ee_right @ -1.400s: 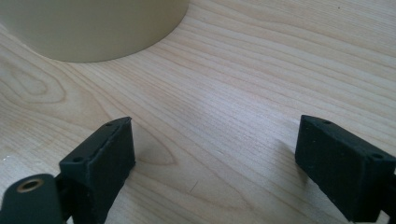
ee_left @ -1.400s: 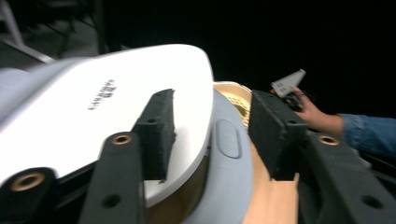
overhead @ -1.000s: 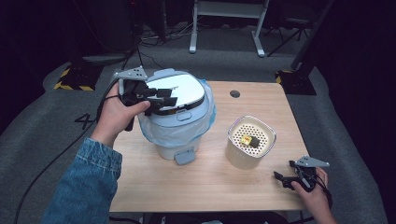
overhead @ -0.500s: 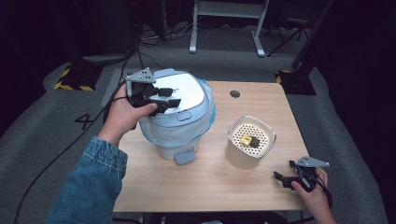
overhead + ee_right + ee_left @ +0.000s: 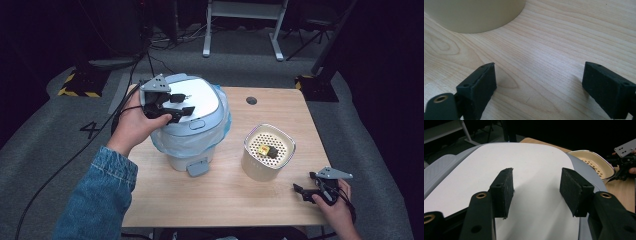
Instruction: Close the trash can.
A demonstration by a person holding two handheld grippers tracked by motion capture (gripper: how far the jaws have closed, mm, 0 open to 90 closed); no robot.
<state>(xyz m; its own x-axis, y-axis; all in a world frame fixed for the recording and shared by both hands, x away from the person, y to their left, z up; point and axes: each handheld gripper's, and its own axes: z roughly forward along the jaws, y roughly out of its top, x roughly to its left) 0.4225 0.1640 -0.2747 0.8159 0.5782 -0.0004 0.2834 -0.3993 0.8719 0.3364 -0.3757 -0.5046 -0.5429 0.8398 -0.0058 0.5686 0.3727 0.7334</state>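
Note:
A pedal bin with a white and pale-blue lid [image 5: 200, 97] and a plastic liner stands on the left half of the wooden table [image 5: 285, 110]. My left gripper [image 5: 187, 102] lies over the lid's left side. Its jaws have just been opening and stand apart above the white lid [image 5: 536, 157], with nothing between them [image 5: 536, 177]. A cream perforated pot [image 5: 250, 167] holding a small yellow and dark piece [image 5: 266, 150] stands to the right. My right gripper [image 5: 303, 182] rests open at the front right corner, just off the pot's wall [image 5: 474, 15], over bare wood [image 5: 539, 77].
The bin's foot pedal [image 5: 198, 167] sticks out toward the person. A dark round cable hole [image 5: 251, 100] sits near the table's far edge. Grey carpet with a metal stand lies beyond. The pot's rim [image 5: 594, 163] and the right gripper [image 5: 624, 162] show past the lid.
The left gripper's jaws stand wider apart than a second ago, and the hand has shifted slightly along the lid. The right hand has not moved.

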